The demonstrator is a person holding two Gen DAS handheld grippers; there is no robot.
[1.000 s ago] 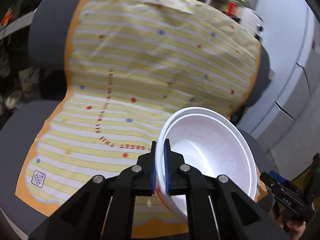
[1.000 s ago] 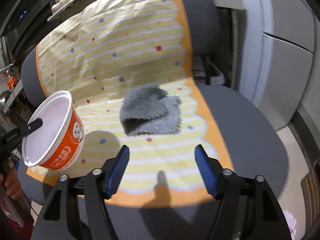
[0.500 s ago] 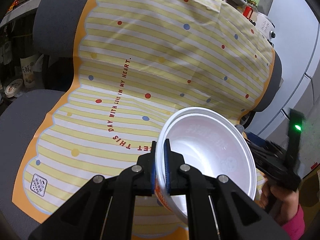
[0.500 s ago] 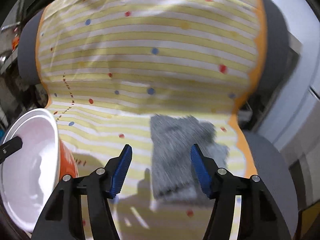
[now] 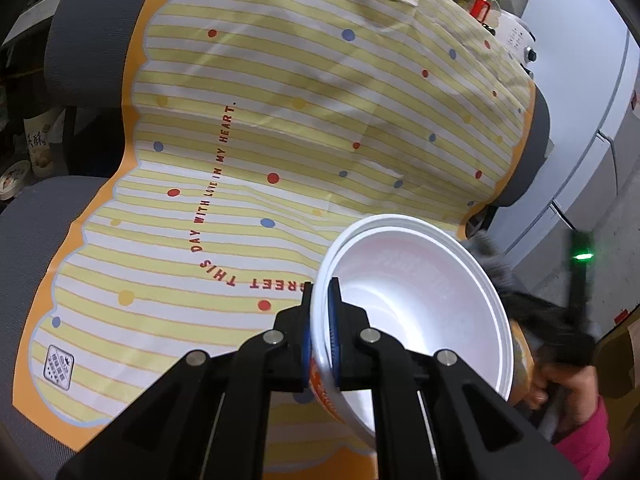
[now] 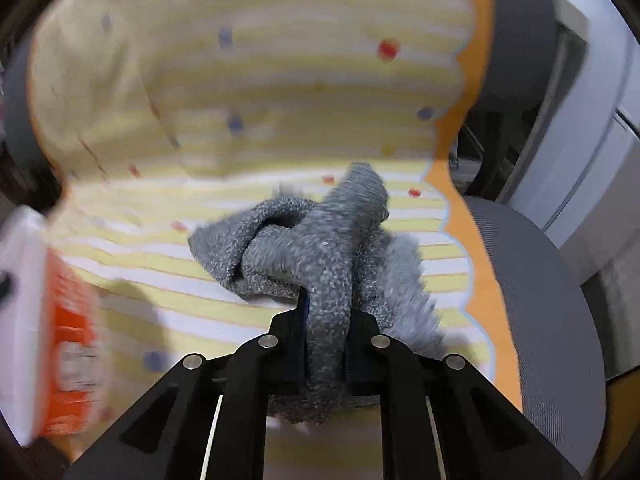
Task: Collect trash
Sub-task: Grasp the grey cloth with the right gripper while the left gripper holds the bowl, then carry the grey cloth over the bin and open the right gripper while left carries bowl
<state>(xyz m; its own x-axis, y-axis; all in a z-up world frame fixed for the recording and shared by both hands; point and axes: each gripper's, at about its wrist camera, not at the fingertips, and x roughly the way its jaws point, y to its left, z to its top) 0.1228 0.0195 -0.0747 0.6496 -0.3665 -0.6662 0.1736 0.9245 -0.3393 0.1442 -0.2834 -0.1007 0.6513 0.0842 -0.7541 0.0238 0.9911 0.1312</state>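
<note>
My left gripper (image 5: pixel 323 328) is shut on the rim of a white noodle bowl (image 5: pixel 416 304) with an orange outside, held tilted above the chair seat. Inside, the bowl is bare. In the right wrist view the same bowl (image 6: pixel 52 344) shows blurred at the left edge. My right gripper (image 6: pixel 326 334) is closing on a bunched grey fuzzy cloth (image 6: pixel 316 248), and its pads pinch a fold of it. The rest of the cloth hangs over the yellow striped sheet (image 6: pixel 248 128). Part of the right gripper and the hand holding it (image 5: pixel 560 384) show beyond the bowl.
A yellow striped paper sheet (image 5: pixel 304 128) with coloured dots and an orange border covers the grey office chair (image 5: pixel 36 240), back and seat. Grey cabinets (image 6: pixel 600 140) stand to the right. Cluttered shelves and jars (image 5: pixel 24 152) sit behind at the left.
My right gripper has moved forward onto the grey cloth and closed on it, bunching and lifting it. The left gripper has kept its hold on the bowl with little movement.
</note>
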